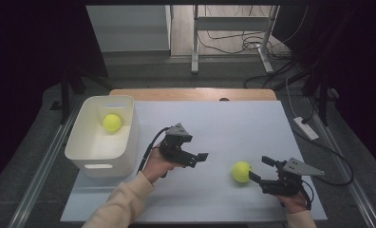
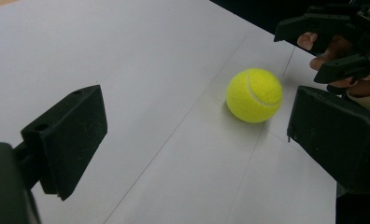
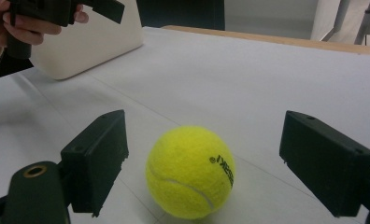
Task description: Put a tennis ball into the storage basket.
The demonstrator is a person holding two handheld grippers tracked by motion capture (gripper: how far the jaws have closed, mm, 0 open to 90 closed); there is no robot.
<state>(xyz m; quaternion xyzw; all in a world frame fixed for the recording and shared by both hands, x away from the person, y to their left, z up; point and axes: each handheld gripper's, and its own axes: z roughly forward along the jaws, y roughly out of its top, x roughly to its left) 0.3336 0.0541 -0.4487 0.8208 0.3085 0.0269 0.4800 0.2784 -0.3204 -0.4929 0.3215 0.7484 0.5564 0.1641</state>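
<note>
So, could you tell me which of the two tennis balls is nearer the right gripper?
The tennis ball on the table, lying just ahead of the open right gripper; the other ball sits inside the white bin.

In the right gripper view, the lower edge crops the underside of the fuzzy yellow tennis ball [image 3: 190,171], and its small black printed lettering is too blurred to read. The top edge cuts off the white plastic bin [image 3: 92,39], and the left claw [image 3: 61,11] is partly lost at the upper left corner. In the left gripper view, the right claw [image 2: 332,44] runs off the right edge.
</note>
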